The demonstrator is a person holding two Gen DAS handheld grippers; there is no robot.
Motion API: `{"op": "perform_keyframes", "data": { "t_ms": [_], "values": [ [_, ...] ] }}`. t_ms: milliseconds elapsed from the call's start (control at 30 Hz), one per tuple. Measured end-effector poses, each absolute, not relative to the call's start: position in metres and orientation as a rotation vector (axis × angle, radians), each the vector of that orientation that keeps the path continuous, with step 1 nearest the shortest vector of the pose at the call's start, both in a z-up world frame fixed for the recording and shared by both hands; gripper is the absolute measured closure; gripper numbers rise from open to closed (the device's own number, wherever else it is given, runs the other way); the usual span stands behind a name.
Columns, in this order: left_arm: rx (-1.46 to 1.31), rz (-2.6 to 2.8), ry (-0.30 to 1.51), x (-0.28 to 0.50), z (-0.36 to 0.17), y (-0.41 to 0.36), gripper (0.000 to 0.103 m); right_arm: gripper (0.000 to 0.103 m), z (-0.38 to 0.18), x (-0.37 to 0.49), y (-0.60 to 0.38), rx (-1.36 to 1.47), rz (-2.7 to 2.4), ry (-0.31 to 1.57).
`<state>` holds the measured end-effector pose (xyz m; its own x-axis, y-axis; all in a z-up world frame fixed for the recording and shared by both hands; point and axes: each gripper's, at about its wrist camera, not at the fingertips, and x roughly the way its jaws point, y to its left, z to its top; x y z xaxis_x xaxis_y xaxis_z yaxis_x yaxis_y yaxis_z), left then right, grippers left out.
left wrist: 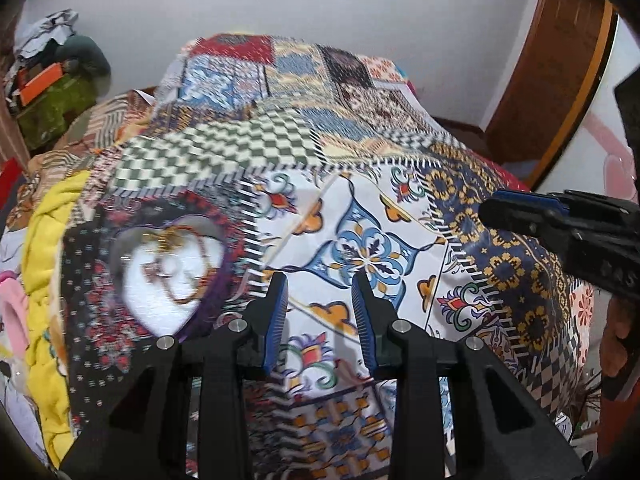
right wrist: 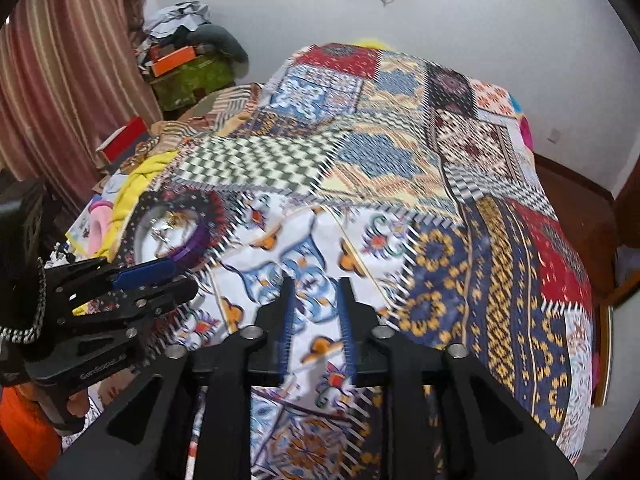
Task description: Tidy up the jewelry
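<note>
Bed cover (left wrist: 352, 184): a bright patchwork cloth with many patterns, spread over the bed.
Heart box (left wrist: 168, 276): a heart-shaped box, white inside with a purple wall, lying on the cover to the left of both grippers.
Jewelry (left wrist: 176, 256): gold-colored chains inside the heart box; the view is blurry, so they may be tangled.
Left gripper (left wrist: 320, 312): fingers apart, nothing between them, above the white flower patch, just right of the box.
Right gripper (right wrist: 316, 316): fingers apart and empty, above the same white patch.
</note>
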<state>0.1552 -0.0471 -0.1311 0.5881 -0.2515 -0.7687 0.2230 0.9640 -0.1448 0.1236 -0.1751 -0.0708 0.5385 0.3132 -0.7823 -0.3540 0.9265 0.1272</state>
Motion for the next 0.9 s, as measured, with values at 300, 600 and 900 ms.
{"op": "perform_keyframes", "data": {
  "t_ms": [300, 600, 900],
  "values": [
    [0.011, -0.306, 0.979, 0.191, -0.161, -0.08, 0.071, 0.074, -0.09, 0.127, -0.2, -0.003, 0.366, 0.951],
    [0.048, -0.301, 1.017, 0.219, -0.186, -0.095, 0.077, 0.074, -0.107, 0.133, -0.202, 0.016, 0.377, 0.987],
    [0.052, -0.306, 1.002, 0.214, -0.185, -0.096, 0.092, 0.074, -0.116, 0.13, -0.194, 0.011, 0.397, 1.018]
  ]
}}
